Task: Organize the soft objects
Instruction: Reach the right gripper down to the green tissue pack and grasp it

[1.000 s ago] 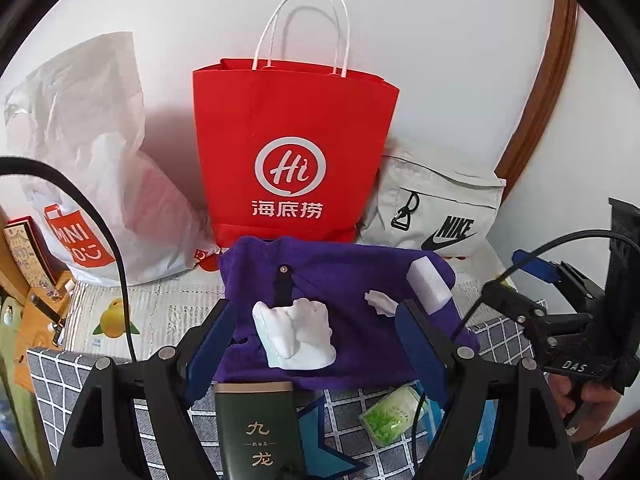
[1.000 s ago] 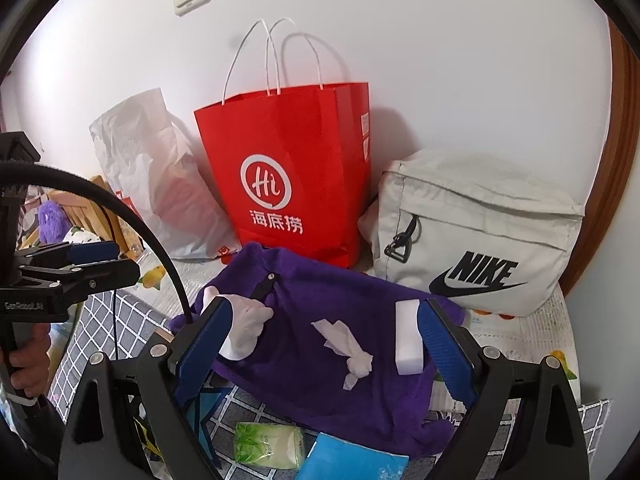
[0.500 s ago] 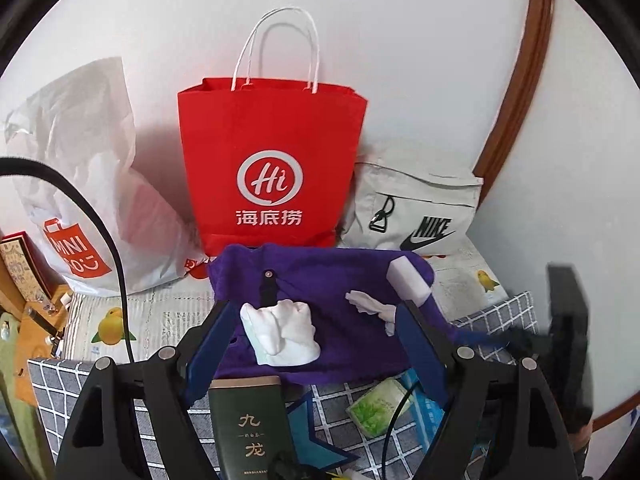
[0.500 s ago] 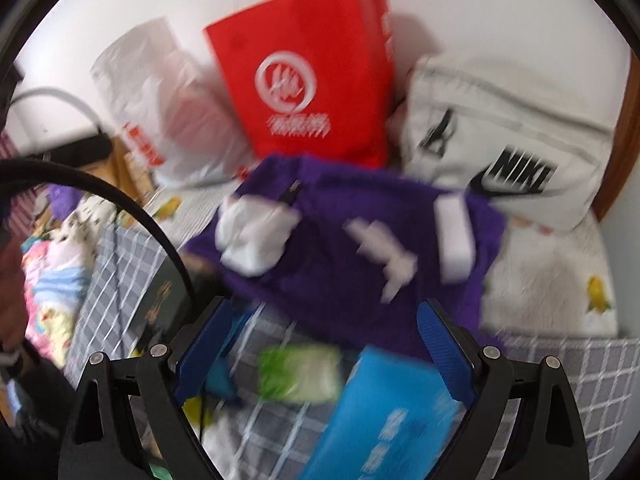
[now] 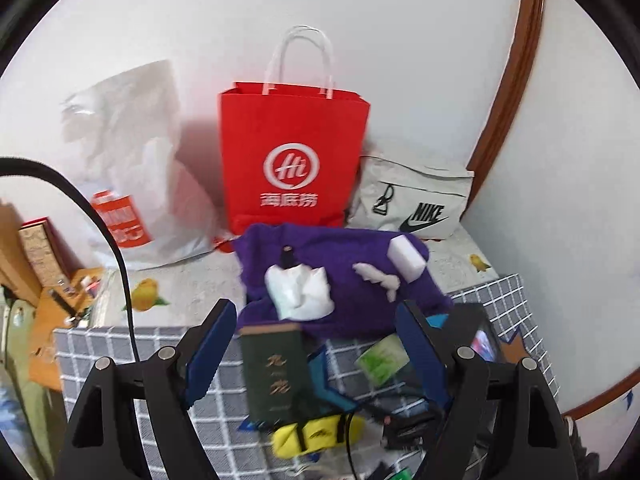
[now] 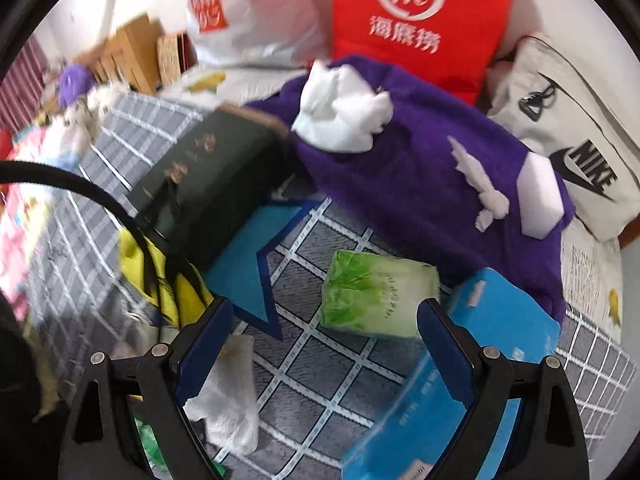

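Observation:
A purple cloth [image 5: 340, 276] [image 6: 404, 168] lies spread before a red paper bag [image 5: 292, 160] [image 6: 420, 16]. On it lie a crumpled white tissue wad [image 5: 298, 292] [image 6: 340, 116], a small tissue scrap [image 5: 378, 276] [image 6: 480, 184] and a white sponge block [image 5: 406, 258] [image 6: 540, 196]. A green tissue pack [image 6: 376, 296] [image 5: 382, 360] lies on the grid blanket. My left gripper [image 5: 316, 352] is open and empty, held back above the clutter. My right gripper [image 6: 324, 352] is open and empty, low over the green pack.
A dark green box [image 5: 274, 372] [image 6: 208, 184], a blue star [image 6: 256, 268], a blue tissue pack [image 6: 460, 380], a yellow pouch [image 5: 316, 436] and a plastic wrapper [image 6: 228, 396] lie on the blanket. A Nike bag [image 5: 416, 208] and white plastic bag [image 5: 132, 168] stand against the wall.
My left gripper has pulled back and up, so the scene looks smaller. My right gripper has dropped and tipped down toward the green tissue pack and blue pack. Both stay open.

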Demonstrator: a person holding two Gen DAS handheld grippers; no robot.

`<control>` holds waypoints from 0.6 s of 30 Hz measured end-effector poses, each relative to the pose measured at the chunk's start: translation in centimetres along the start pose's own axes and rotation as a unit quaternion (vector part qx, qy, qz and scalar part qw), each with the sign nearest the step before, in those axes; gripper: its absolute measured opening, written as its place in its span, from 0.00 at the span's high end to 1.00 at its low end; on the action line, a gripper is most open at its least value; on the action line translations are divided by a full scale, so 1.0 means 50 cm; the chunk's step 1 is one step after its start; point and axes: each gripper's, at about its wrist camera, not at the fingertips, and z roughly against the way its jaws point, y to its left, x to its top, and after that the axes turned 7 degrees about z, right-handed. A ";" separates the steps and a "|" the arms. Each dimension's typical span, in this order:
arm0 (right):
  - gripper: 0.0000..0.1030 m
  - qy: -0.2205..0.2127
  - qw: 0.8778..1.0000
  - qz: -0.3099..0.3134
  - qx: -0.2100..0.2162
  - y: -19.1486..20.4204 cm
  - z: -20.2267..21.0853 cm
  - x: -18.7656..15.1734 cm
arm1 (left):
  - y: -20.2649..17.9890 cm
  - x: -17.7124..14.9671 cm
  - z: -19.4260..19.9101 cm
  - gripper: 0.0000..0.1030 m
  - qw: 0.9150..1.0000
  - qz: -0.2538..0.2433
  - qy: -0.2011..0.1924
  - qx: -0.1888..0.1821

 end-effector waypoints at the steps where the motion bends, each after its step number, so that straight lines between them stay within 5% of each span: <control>1: 0.12 0.010 1.000 0.008 -0.013 0.007 -0.015 0.003 | 0.011 -0.006 0.007 0.22 1.000 0.003 -0.001 0.004; 4: 0.15 0.031 0.997 0.024 -0.062 0.011 -0.056 0.006 | 0.042 -0.026 0.029 0.22 1.000 0.018 0.000 0.012; 9: 0.54 0.037 0.997 0.002 -0.065 -0.017 -0.091 -0.005 | 0.085 -0.061 0.050 0.22 0.999 0.035 0.003 0.023; 18: 0.56 -0.001 1.000 -0.007 -0.006 -0.004 0.017 -0.059 | 0.125 -0.112 0.055 0.22 0.998 0.065 0.016 0.021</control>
